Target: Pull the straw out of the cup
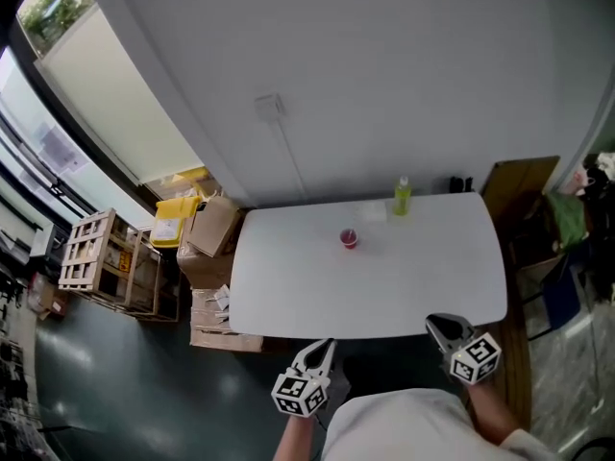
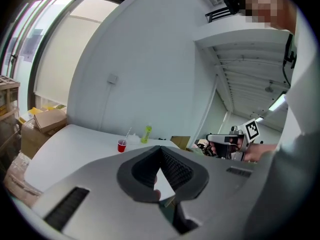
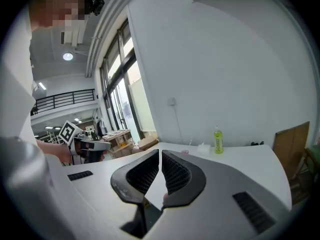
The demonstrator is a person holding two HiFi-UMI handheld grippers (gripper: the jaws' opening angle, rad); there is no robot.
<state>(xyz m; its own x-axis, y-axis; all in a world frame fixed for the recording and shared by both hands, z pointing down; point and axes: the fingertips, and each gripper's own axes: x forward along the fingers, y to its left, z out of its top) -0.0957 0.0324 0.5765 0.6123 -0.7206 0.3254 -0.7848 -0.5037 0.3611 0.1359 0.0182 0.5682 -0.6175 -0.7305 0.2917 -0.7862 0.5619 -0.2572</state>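
Inspection found the task not yet under way, with the approach judged to be the step in hand. The left gripper [image 2: 160, 150] had its jaws pressed together with nothing between them. The right gripper [image 3: 160, 153] likewise showed its jaws closed and empty. Both were held at the near edge of the white table [image 1: 288, 296]. The red cup [image 1: 349, 239] stood upright well ahead of both grippers, to the left of the right gripper's line, with the straw [image 2: 128, 134] leaning out above its rim. A green bottle [image 1: 402, 196] and a white packet [image 1: 375, 211] stood further off beyond the cup, near the wall. Recommendation: one gripper should open before arrival and steady the cup at its wall. The other should open, settle around the straw just above the rim, then clamp and draw along the straw's own lean. The cup appeared light and would likely tip or slide if pulled sideways. The bottle stood apart from the cup and posed no evident obstruction
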